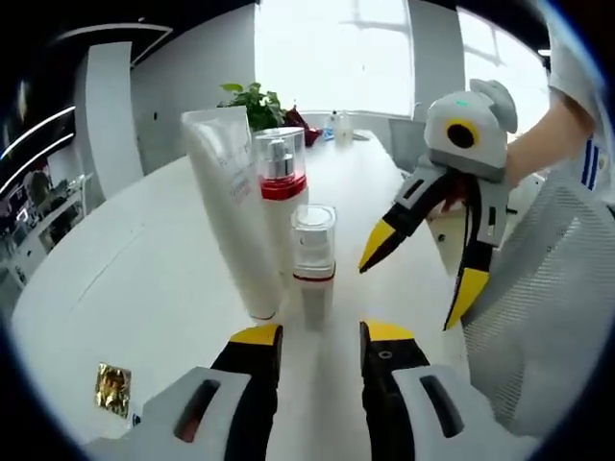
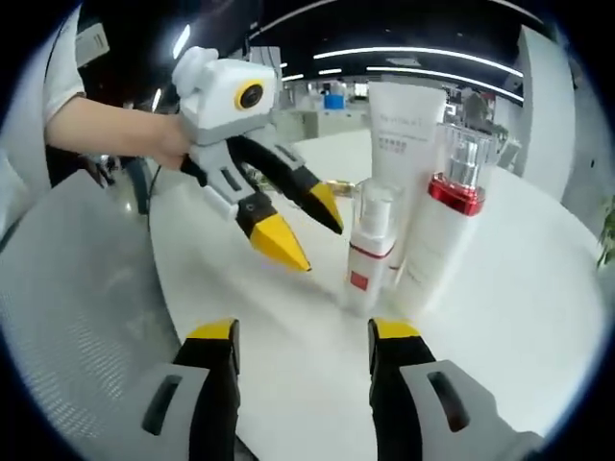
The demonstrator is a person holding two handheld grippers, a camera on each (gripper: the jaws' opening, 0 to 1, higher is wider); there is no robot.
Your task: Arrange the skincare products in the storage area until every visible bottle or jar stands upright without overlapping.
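Three skincare products stand upright close together on the white table (image 1: 144, 279): a tall white tube (image 1: 231, 211), a white pump bottle with a red band (image 1: 281, 187) and a small white bottle with a clear cap (image 1: 313, 252). My left gripper (image 1: 322, 336) is open just in front of the small bottle, holding nothing. My right gripper (image 1: 420, 283) hangs open to their right, also holding nothing. In the right gripper view, the tube (image 2: 404, 144), the pump bottle (image 2: 444, 230) and the small bottle (image 2: 370, 252) stand ahead of my right gripper (image 2: 303, 331). The left gripper (image 2: 309, 238) sits open just left of the small bottle.
A gold foil packet (image 1: 113, 389) lies on the table near my left jaw. A potted plant (image 1: 252, 101) and small items stand at the far end. A grey mesh chair (image 1: 557, 317) sits beyond the table's right edge, and a person's hand (image 2: 168, 144) holds the left gripper.
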